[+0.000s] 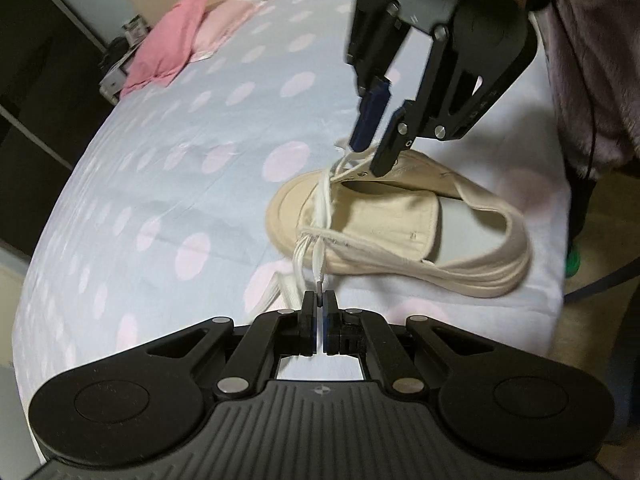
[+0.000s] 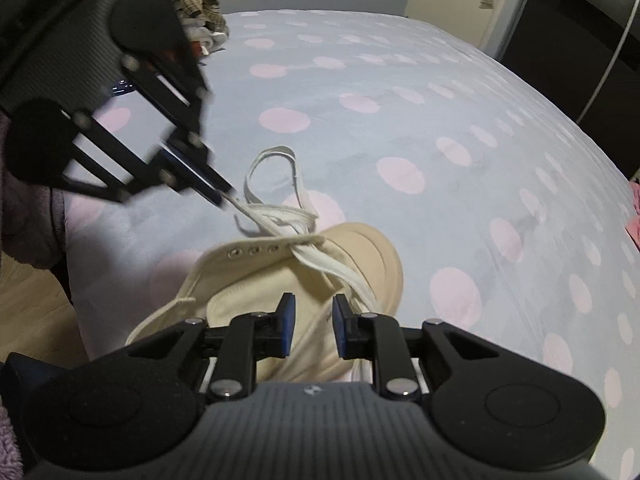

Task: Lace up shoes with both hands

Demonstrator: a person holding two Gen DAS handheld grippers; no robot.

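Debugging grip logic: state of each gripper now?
Left gripper: closed on the white flat shoelace of the cream canvas shoe.
Right gripper: open, holding nothing.

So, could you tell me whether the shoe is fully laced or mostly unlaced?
Mostly unlaced. On the shoe the white lace crosses only near the toe, and the eyelets above it stand empty.

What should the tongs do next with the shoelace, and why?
Probably the right tongs should come down and close on the loose lace beside them. They are open over the shoe and hold nothing, while the left tongs already pinch the lace's tip. Empty eyelets still wait along the shoe's edge.
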